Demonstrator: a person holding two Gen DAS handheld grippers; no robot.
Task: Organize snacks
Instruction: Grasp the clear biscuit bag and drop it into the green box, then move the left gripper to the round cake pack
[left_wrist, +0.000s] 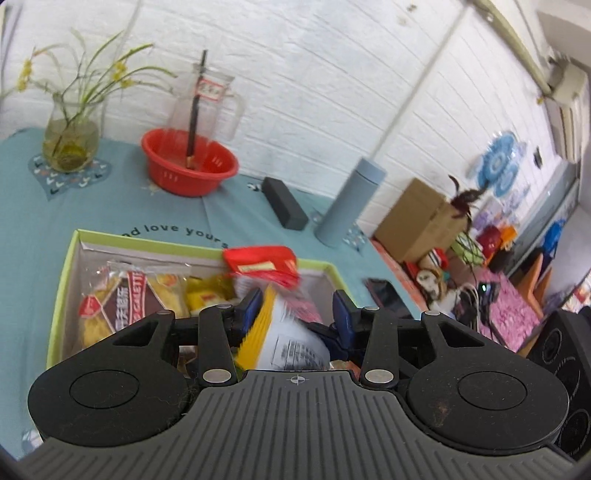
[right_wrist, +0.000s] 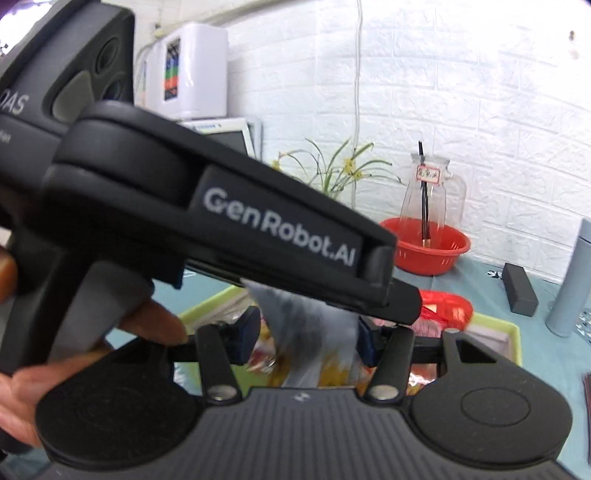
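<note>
Left wrist view: the left gripper (left_wrist: 293, 308) is clamped on a yellow-edged snack packet (left_wrist: 284, 332), its blue pads pressing the sides; the packet's red top (left_wrist: 262, 264) sticks up over the green-rimmed box (left_wrist: 147, 242), where other snack bags (left_wrist: 125, 295) lie; beyond, on the teal tablecloth (left_wrist: 110, 210), stand a red basin (left_wrist: 190, 162), a glass jug (left_wrist: 210, 99), a vase (left_wrist: 72, 136), a black case (left_wrist: 284, 201) and a blue flask (left_wrist: 349, 203). In the right wrist view, the right gripper (right_wrist: 308, 336) pinches a blurred silvery packet (right_wrist: 310, 328) above the same box (right_wrist: 513, 339); the other gripper's black body (right_wrist: 221, 206) crosses in front, a hand (right_wrist: 155, 321) on its handle.
</note>
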